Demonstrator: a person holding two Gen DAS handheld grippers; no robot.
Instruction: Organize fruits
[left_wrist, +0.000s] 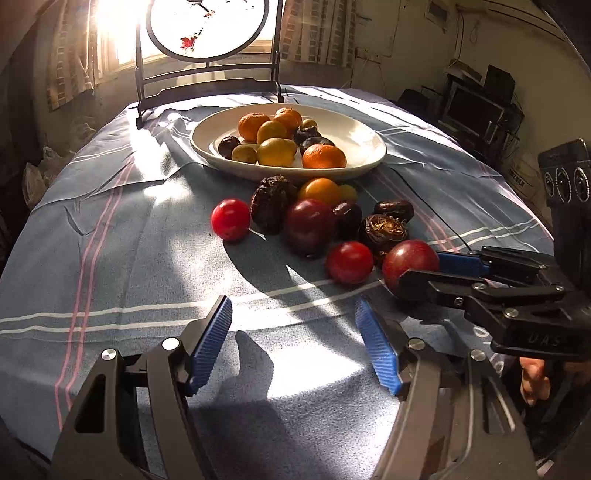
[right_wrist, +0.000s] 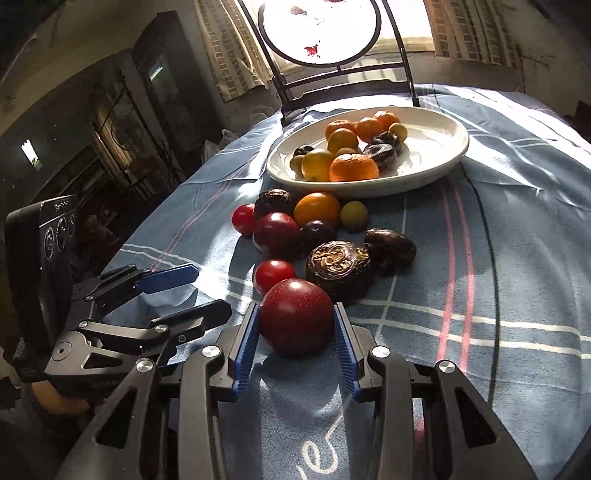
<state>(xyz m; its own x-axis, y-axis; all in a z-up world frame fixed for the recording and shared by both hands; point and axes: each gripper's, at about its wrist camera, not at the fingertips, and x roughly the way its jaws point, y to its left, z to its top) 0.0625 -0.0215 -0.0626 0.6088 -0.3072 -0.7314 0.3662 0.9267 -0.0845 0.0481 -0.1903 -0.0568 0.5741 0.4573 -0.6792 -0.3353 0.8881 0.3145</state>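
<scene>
One dark red plum (right_wrist: 295, 316) between the right claw's (right_wrist: 295, 347) pads.

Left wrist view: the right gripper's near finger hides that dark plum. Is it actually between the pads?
Observer: Yes. From the right wrist, the dark plum sits between the blue pads of the right gripper, both against its sides.
Operator: Anything crowding the fingers?
Observer: A wrinkled brown fruit lies just beyond the right-hand fingertip, close behind the plum.
Operator: Is the plum lifted?
Observer: No, it appears to rest on the striped cloth.
</scene>
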